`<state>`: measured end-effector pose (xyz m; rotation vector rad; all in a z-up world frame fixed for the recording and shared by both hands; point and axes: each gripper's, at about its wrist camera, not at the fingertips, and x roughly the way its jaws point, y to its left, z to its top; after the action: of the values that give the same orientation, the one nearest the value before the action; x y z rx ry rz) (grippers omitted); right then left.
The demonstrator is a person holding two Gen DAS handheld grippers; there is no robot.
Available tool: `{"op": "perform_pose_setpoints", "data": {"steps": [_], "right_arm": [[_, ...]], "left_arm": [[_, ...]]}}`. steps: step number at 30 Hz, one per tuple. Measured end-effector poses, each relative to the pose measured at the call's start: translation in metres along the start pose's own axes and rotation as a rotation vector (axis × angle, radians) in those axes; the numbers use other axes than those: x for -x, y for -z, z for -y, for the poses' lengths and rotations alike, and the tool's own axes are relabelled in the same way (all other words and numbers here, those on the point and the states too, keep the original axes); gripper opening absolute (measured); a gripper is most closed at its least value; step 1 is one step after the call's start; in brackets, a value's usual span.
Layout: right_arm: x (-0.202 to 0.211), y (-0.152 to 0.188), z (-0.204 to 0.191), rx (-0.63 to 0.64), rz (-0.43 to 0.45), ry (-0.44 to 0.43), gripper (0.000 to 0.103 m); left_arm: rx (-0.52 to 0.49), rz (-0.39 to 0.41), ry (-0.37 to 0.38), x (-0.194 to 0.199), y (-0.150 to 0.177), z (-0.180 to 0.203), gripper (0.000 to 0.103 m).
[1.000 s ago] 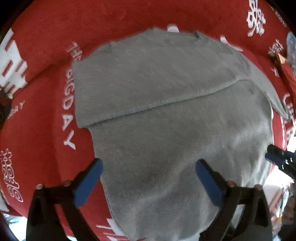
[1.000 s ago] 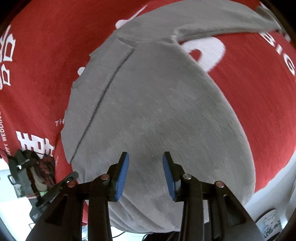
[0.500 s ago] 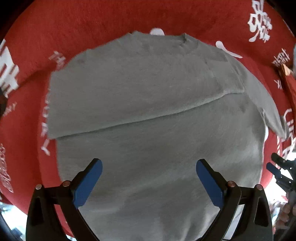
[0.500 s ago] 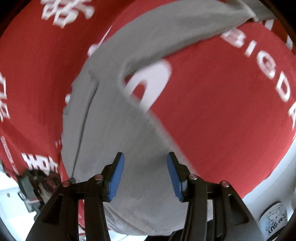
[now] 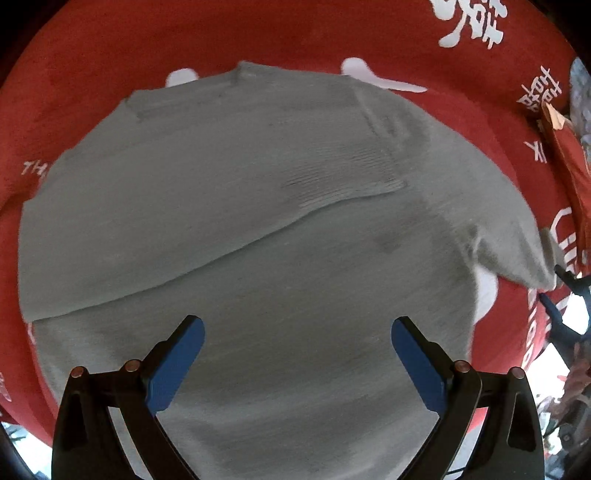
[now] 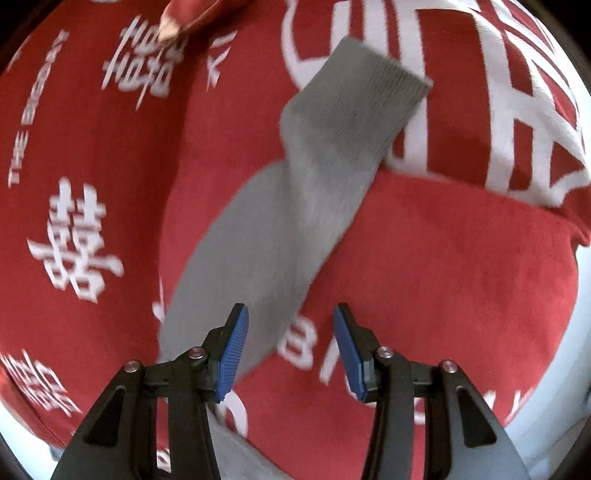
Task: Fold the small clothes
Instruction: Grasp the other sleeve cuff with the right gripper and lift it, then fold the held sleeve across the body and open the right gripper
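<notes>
Grey sweater (image 5: 258,229) – left claw (image 5: 295,354) straight above, agape

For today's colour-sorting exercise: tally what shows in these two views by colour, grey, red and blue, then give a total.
Grey: 1, the sweater, its sleeve stretched out to one side.
Red: 1, the printed cloth under it.
Blue: 4, two pads on the left tool and two on the right tool.
Total: 6
</notes>
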<state>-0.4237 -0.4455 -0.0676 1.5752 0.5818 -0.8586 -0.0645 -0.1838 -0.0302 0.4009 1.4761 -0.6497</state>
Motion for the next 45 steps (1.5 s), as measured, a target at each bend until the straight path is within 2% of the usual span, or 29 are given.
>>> {"op": "perform_pose_setpoints", "data": {"steps": [8,14,15,16,17,19,21,24,28,32,35,40,43,45], "right_arm": [[-0.01,-0.028,0.007,-0.118,0.033,-0.099,0.052],[-0.015,-0.035,0.018,-0.227,0.03,-0.182,0.051],[-0.018,-0.035,0.018,-0.251,0.024,-0.203,0.04],[-0.021,-0.037,0.019,-0.272,0.014,-0.226,0.015],[-0.024,-0.037,0.02,-0.297,0.004,-0.253,0.008],[-0.027,-0.038,0.019,-0.33,0.0,-0.299,0.008],[-0.029,-0.041,0.007,-0.309,-0.002,-0.345,0.008],[-0.031,-0.043,-0.024,-0.211,-0.037,-0.42,0.008],[-0.038,-0.037,-0.08,-0.03,-0.105,-0.451,0.008],[-0.053,-0.013,-0.15,0.186,-0.201,-0.489,0.008],[-0.072,0.026,-0.205,0.355,-0.301,-0.521,0.008],[-0.101,0.108,-0.268,0.63,-0.437,-0.504,0.008],[-0.123,0.164,-0.292,0.773,-0.515,-0.45,0.008],[-0.144,0.201,-0.299,0.86,-0.572,-0.383,0.008]], "left_arm": [[-0.007,0.015,0.005,-0.005,-0.017,0.033,0.101],[-0.014,0.017,-0.005,-0.01,-0.021,0.035,0.101],[-0.011,0.019,-0.005,-0.01,-0.021,0.033,0.101],[-0.006,0.021,-0.004,-0.01,-0.022,0.032,0.101],[-0.001,0.022,-0.004,-0.011,-0.023,0.031,0.101],[0.009,0.025,-0.004,-0.011,-0.024,0.026,0.101],[0.018,0.032,-0.003,-0.008,-0.024,0.019,0.101],[0.034,0.061,-0.013,-0.001,-0.024,0.008,0.101],[0.065,0.129,-0.043,0.013,-0.026,-0.016,0.101],[0.106,0.167,-0.063,0.022,-0.026,-0.041,0.101],[0.145,0.18,-0.077,0.026,-0.023,-0.066,0.101],[0.217,0.205,-0.106,0.031,-0.013,-0.109,0.101],[0.268,0.209,-0.116,0.032,-0.005,-0.136,0.101],[0.29,0.213,-0.122,0.032,0.001,-0.151,0.101]]}}
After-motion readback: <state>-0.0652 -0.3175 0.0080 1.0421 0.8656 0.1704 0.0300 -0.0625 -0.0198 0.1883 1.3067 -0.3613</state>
